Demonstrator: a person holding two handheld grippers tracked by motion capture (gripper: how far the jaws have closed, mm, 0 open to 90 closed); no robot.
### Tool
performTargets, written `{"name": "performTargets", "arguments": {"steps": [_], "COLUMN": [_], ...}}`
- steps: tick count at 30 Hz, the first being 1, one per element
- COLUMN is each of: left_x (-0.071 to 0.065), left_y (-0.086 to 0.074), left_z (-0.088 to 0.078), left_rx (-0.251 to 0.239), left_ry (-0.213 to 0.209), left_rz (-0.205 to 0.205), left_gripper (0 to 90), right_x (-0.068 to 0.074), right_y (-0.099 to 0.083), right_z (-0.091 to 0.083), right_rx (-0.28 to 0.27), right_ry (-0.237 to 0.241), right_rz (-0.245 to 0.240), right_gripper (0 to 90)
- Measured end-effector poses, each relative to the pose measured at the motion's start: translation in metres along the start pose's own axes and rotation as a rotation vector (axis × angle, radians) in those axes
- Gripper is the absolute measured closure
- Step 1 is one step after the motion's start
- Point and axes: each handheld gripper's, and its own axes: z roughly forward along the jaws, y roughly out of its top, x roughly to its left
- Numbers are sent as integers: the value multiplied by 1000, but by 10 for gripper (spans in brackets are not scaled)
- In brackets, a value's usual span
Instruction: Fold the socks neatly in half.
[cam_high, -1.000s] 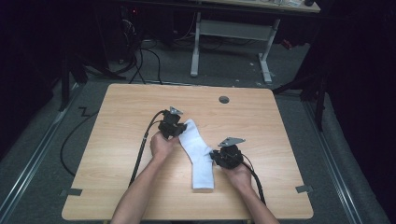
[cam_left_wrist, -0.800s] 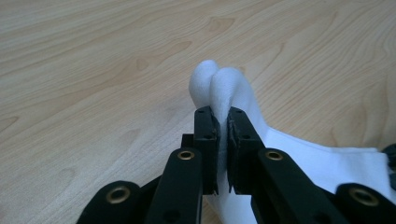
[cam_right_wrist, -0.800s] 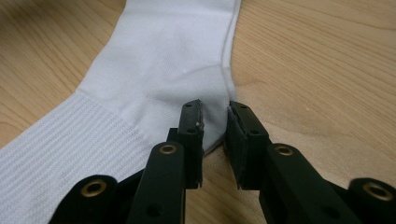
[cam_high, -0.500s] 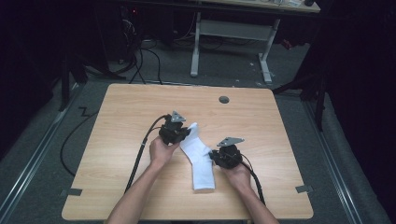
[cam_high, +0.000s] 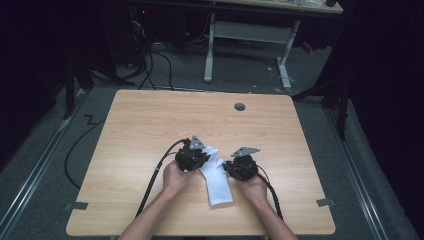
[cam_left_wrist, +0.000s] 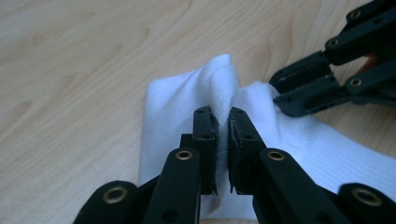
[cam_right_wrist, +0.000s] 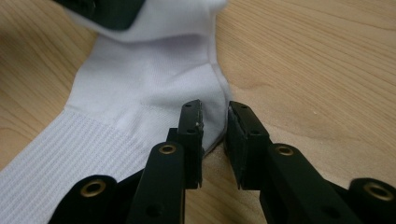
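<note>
Left gripper (cam_left_wrist: 223, 122), clamped on the sock's (cam_high: 218, 181) toe, has dragged it back toward the right gripper (cam_right_wrist: 214, 119), pinching the heel edge: folding underway.

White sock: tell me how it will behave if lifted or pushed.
The sock is probably floppy: where the left gripper pinches it, the cloth bunches into a soft ridge. Likely light, since it lies thin and flat on the table. Pushed, it would probably wrinkle rather than slide whole.
</note>
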Motion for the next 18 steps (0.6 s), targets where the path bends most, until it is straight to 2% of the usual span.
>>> {"name": "performTargets", "arguments": {"steps": [2, 6, 9, 12, 14, 18], "left_x": [0, 0, 8, 20, 27, 31], "left_y": [-3, -5, -5, -2, 1, 2], "left_z": [3, 11, 16, 19, 22, 21], "left_rx": [11, 34, 38, 36, 39, 33], "left_ry": [-5, 12, 33, 59, 56, 49], "left_rz": [-8, 13, 11, -17, -44, -65], "left_gripper": [826, 824, 824, 824, 823, 803], "right_x": [1, 3, 6, 8, 8, 4], "right_y": [0, 2, 5, 9, 13, 18], "right_z": [1, 3, 6, 11, 16, 20], "right_rx": [-2, -7, -8, -15, -20, -24], "right_ry": [-1, -7, -19, -32, -35, -41], "right_rz": [-1, 7, 13, 13, 13, 24], "right_gripper": [755, 753, 742, 723, 708, 691]}}
